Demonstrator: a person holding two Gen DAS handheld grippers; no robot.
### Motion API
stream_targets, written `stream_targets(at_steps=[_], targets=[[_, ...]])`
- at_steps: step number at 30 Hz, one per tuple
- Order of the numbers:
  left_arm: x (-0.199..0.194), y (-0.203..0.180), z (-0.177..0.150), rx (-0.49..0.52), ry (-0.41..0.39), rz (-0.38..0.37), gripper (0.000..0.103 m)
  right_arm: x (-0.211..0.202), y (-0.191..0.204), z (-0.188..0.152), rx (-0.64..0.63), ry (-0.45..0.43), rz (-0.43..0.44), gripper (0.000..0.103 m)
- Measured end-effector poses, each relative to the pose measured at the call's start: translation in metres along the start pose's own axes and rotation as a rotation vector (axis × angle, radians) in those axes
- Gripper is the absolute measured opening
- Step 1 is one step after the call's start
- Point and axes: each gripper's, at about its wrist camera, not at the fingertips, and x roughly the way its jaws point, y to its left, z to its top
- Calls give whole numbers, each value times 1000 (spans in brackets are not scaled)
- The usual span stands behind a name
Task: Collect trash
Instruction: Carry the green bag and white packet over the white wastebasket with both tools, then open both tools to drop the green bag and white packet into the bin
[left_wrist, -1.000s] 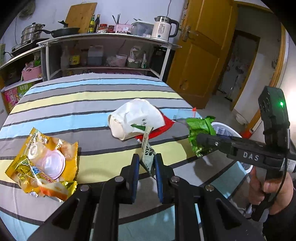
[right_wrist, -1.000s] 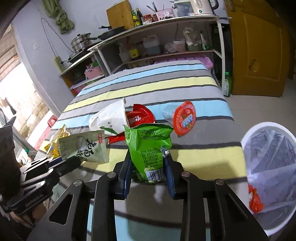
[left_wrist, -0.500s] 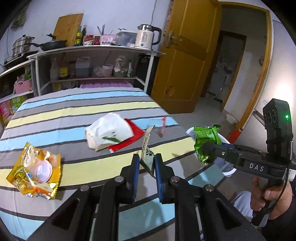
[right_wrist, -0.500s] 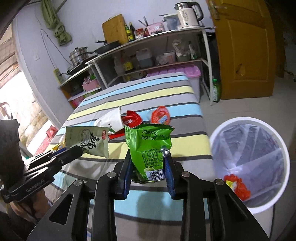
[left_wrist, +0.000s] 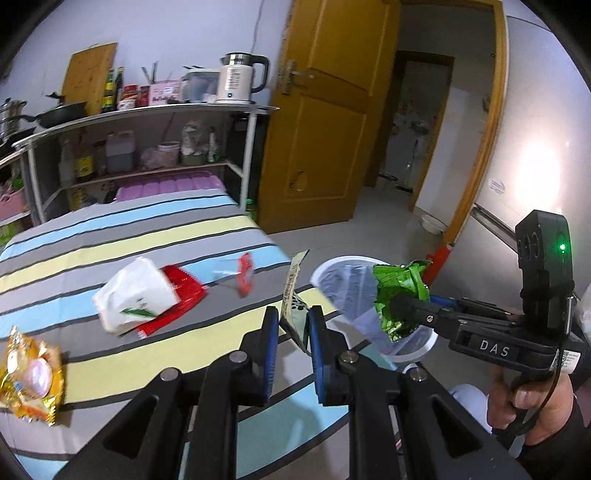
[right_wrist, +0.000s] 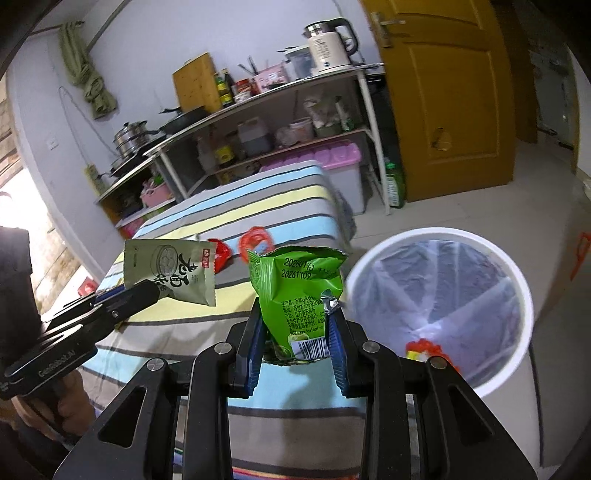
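Note:
My left gripper (left_wrist: 291, 317) is shut on a pale green snack packet (left_wrist: 293, 295), seen flat in the right wrist view (right_wrist: 170, 271), held above the table's right edge. My right gripper (right_wrist: 297, 325) is shut on a bright green wrapper (right_wrist: 295, 291), which also shows in the left wrist view (left_wrist: 399, 291) in front of the bin. The white trash bin (right_wrist: 517, 295) with a clear liner stands on the floor right of the table and holds a red-orange wrapper (right_wrist: 424, 349). It also shows in the left wrist view (left_wrist: 332, 269).
On the striped table (left_wrist: 110, 240) lie a white bag (left_wrist: 136, 295) over a red wrapper (left_wrist: 181, 295), a red-lidded clear cup (left_wrist: 242, 273) and a yellow snack pack (left_wrist: 29, 376). A shelf rack (left_wrist: 147, 147) and wooden door (left_wrist: 321, 129) stand behind.
Both grippers have swung right, off the table toward the bin, each still holding its wrapper. The bin now looms larger in the right wrist view.

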Motion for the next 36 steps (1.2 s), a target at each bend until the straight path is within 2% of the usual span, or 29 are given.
stream_targets(at_steps=[15,36], targets=[[48,-52,16,61,32,-88,17,-18,-62,-1,98,-36,-98,32],[116,-69,16,68,145,-126,18,14,-111,-6,184,46,-159,38]])
